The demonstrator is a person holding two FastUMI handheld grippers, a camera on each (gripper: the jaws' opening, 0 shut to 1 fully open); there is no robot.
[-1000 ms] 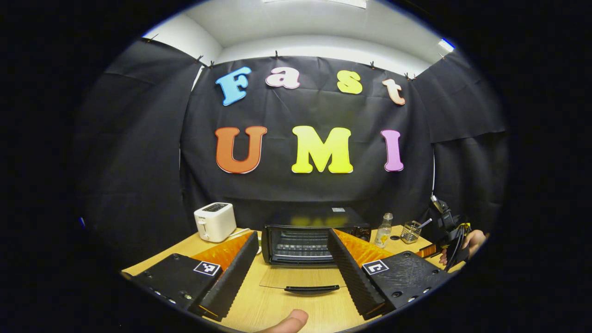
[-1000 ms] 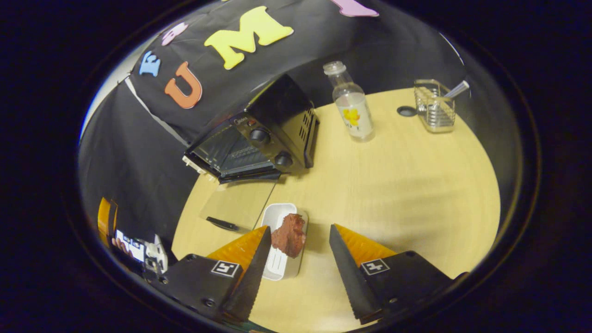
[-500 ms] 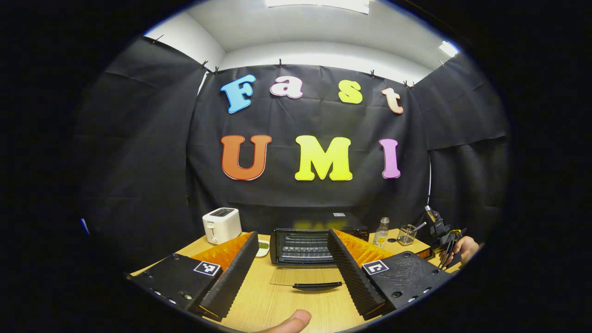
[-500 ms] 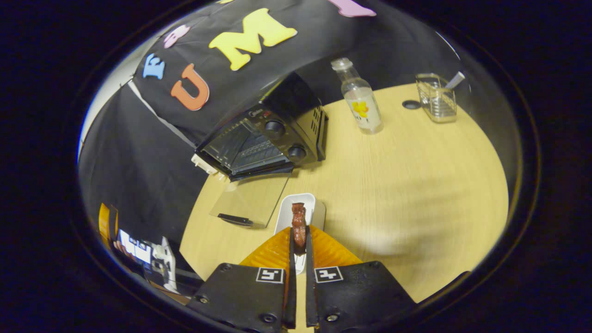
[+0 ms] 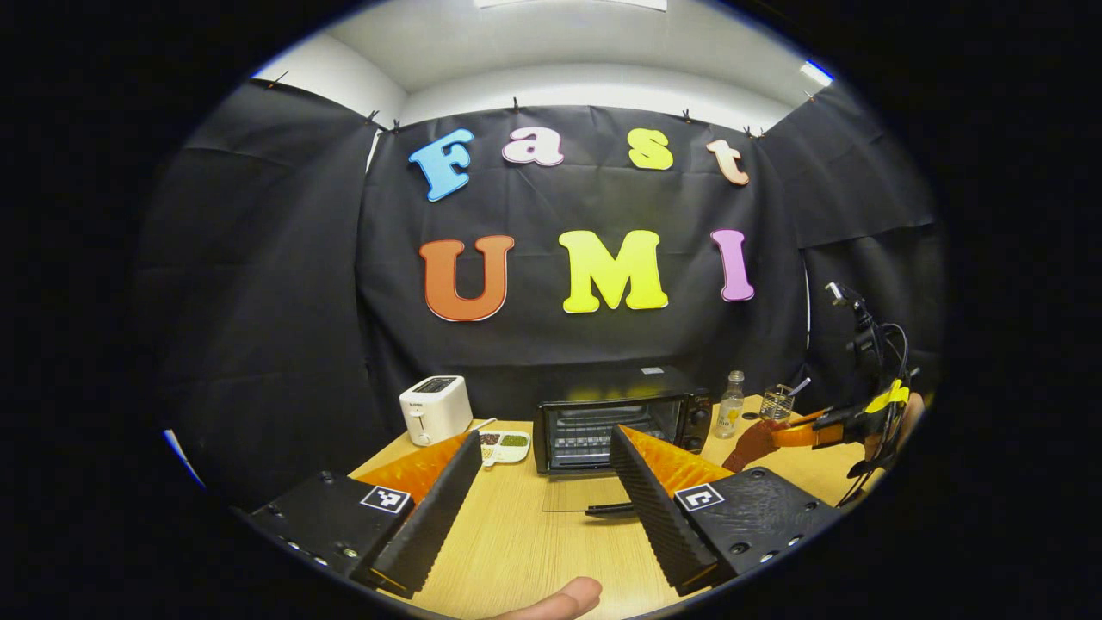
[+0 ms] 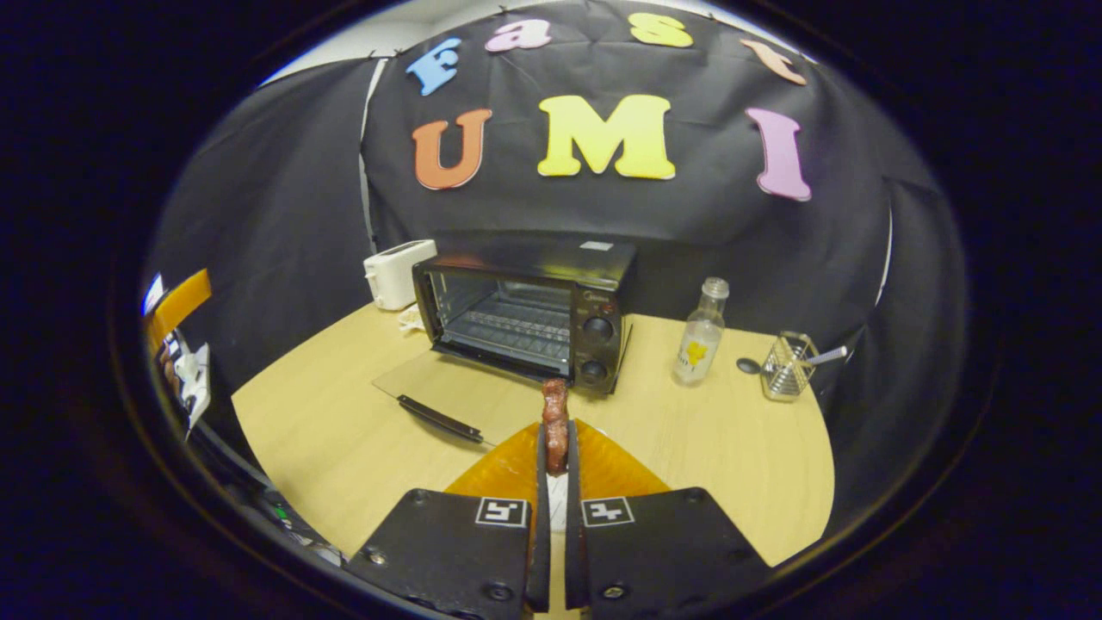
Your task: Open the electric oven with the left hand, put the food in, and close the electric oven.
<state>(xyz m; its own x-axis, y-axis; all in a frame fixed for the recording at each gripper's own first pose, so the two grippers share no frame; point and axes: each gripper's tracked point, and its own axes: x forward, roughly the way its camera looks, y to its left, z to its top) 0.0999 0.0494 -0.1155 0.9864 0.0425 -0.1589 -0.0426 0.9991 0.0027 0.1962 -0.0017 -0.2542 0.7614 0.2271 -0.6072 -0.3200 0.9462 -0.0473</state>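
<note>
In the right gripper view the right hand-held gripper point(image 6: 556, 448) at bottom centre is clamped on a piece of meat point(image 6: 555, 422), which stands up between the two fingertips, above the bench point(image 6: 732, 439). The meat is dark reddish-brown, lumpy and narrow. The electric oven point(image 6: 525, 310) sits just above it in the frame, black, its glass door point(image 6: 448, 392) folded flat onto the bench. In the left gripper view the left hand-held gripper point(image 5: 542, 491) is spread wide and empty, the oven between its fingers farther back.
</note>
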